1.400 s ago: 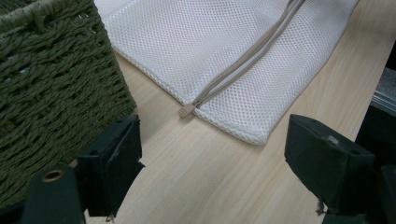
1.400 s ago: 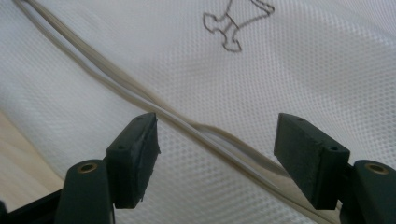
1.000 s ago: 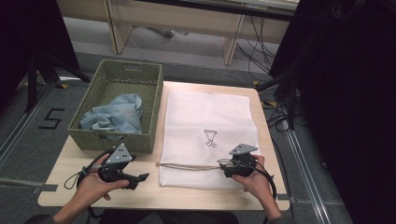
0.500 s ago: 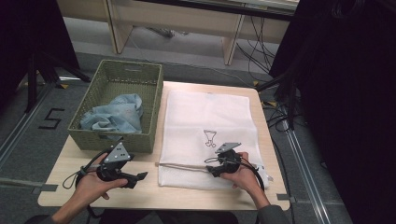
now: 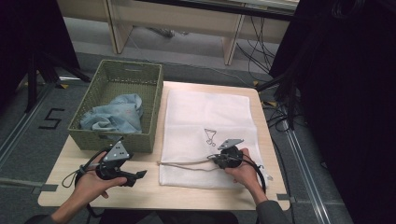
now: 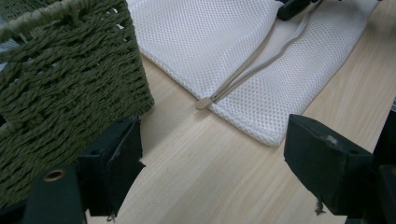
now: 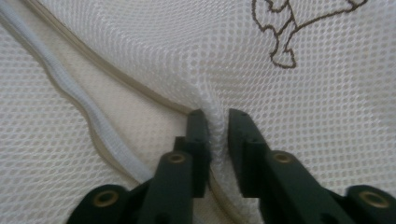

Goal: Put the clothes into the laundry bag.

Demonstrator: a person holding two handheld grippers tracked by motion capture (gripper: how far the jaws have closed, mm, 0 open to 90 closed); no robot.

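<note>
Left tool [image 5: 135, 176] idle, jaws wide over bare worktop [image 6: 224, 177] beside basket [image 5: 116, 140]. Right tool [image 7: 217, 128] jaws just closed, pinching a fold of the white mesh bag [image 5: 205, 126], which lies flat mid-worktop. Risk: it has only the top layer, so the fold could slip, or catch the drawstring [image 6: 252, 70]. Right gripper view shows the pinched ridge; high view adds denim [image 5: 114, 116] inside the basket.

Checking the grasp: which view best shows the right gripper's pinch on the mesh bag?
Right gripper view: the right gripper squeezes a fold of mesh bag between its pads. High view shows it from afar; left gripper view shows the bag's zipper edge.
</note>
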